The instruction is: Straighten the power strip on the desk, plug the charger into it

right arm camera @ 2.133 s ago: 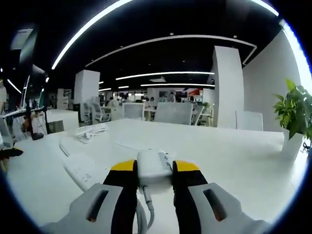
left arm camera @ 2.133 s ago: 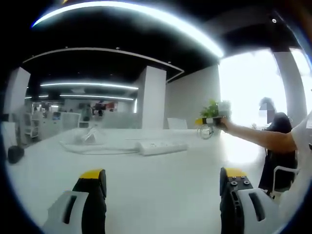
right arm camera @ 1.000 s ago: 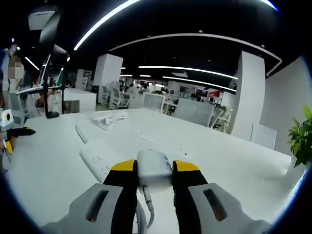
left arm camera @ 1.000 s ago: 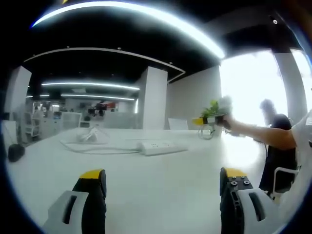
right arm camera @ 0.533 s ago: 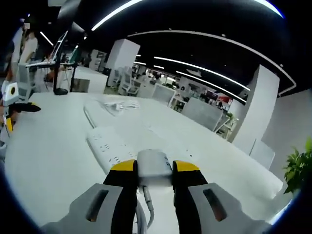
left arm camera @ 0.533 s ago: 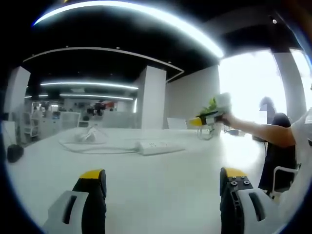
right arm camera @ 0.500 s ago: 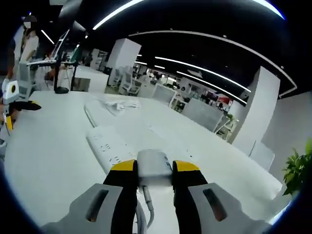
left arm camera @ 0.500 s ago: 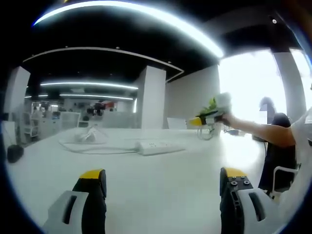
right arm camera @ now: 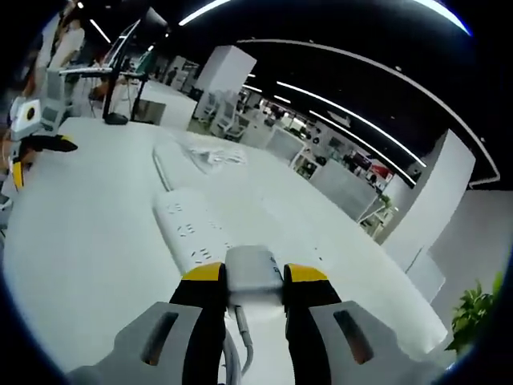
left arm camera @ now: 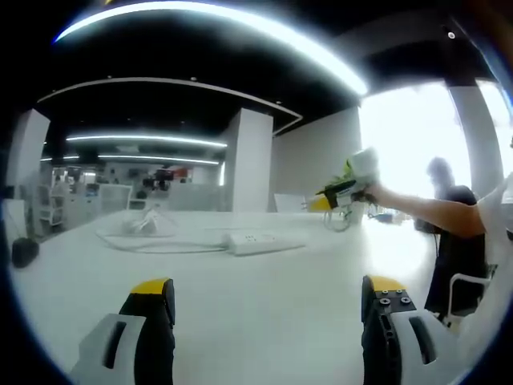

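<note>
**Charger held above the strip, other hand waiting**

The right gripper (right arm camera: 249,277) tilts down over the smooth white table (right arm camera: 88,257), its yellow-tipped fingers (right arm camera: 203,273) clamped on the white, rounded square plastic charger (right arm camera: 253,271), a thin cable hanging beneath; the long white plastic power strip (right arm camera: 192,233) lies flat just ahead, its cord running off to a loose coil; the left gripper (left arm camera: 268,293) sits level and low over the table, fingers spread wide with nothing between them; a person's outstretched arm (left arm camera: 421,215) holds the right gripper aloft.

open office, white pillar (left arm camera: 251,160), ceiling light strips (left arm camera: 216,20)
</note>
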